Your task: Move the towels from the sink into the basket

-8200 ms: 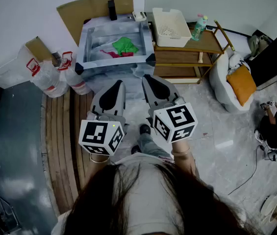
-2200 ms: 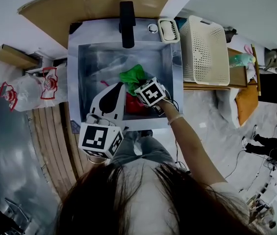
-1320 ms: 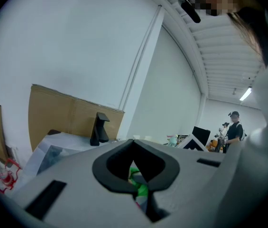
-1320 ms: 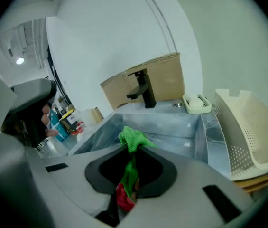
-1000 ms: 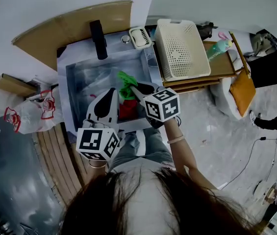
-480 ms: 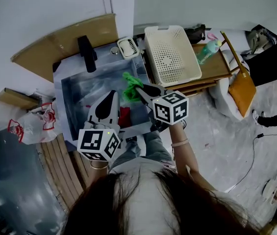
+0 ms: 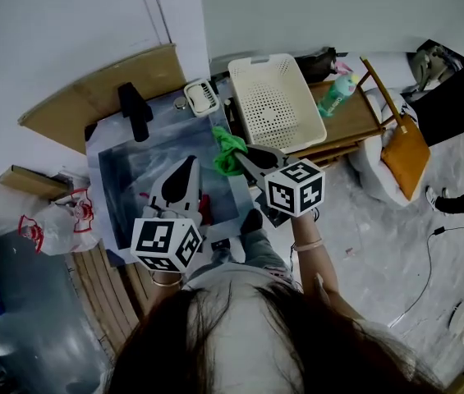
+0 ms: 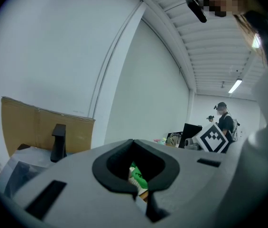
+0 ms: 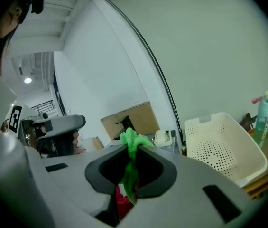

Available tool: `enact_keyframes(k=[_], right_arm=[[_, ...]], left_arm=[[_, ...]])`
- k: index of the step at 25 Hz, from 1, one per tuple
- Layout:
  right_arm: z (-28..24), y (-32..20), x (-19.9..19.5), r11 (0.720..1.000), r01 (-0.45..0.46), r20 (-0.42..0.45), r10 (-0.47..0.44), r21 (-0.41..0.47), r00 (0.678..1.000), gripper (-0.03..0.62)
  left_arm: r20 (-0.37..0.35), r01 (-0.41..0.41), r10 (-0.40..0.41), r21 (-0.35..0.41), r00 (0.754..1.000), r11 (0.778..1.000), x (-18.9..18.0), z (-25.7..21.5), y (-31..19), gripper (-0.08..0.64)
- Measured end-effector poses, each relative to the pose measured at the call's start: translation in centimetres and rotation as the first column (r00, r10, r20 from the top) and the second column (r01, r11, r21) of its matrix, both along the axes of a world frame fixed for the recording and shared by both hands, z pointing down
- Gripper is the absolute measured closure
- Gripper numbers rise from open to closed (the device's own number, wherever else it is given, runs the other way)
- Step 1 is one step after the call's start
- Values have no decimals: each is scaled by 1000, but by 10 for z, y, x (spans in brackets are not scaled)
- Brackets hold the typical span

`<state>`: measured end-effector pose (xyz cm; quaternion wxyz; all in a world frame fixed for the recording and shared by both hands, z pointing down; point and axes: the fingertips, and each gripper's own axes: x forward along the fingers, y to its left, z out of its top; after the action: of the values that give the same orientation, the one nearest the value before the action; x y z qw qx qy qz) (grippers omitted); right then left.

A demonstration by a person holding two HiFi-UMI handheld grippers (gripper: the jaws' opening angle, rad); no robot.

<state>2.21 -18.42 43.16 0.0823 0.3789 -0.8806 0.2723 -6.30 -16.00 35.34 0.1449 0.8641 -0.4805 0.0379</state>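
Observation:
A bright green towel (image 7: pixel 230 153) hangs from my right gripper (image 7: pixel 240 158), which is shut on it above the sink's right rim, just short of the cream perforated basket (image 7: pixel 274 101). In the right gripper view the green towel (image 9: pixel 133 146) bunches at the jaw tips and drapes down between them, with the basket (image 9: pixel 224 144) ahead to the right. A red towel (image 7: pixel 205 207) lies in the steel sink (image 7: pixel 133 187). My left gripper (image 7: pixel 188 166) hovers over the sink, shut and holding nothing.
A black faucet (image 7: pixel 135 109) and a white soap dish (image 7: pixel 202 95) stand at the sink's back. The basket rests on a wooden rack (image 7: pixel 355 117) beside a green spray bottle (image 7: pixel 336 93). Plastic bags (image 7: pixel 47 220) lie left of the sink. A person (image 8: pixel 225 122) stands far back.
My right gripper has lifted the green towel up out of the sink and carried it right, toward the basket. The left gripper has stayed over the sink, still shut.

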Motion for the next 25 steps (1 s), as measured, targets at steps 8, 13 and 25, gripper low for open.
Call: enact_keyframes(k=[8, 13, 25], right_arm=[[-12, -11, 37, 999, -2, -9, 2, 36, 1000, 537], [-11, -23, 64, 999, -5, -24, 6, 41, 1000, 537], [6, -54, 119, 999, 4, -96, 0, 35, 995, 535]], left_arm=[[16, -25, 24, 13, 1000, 1000, 40, -5, -13, 555], [25, -31, 31, 10, 999, 999, 65, -4, -25, 555], [26, -57, 58, -13, 998, 998, 120, 8, -43, 555]])
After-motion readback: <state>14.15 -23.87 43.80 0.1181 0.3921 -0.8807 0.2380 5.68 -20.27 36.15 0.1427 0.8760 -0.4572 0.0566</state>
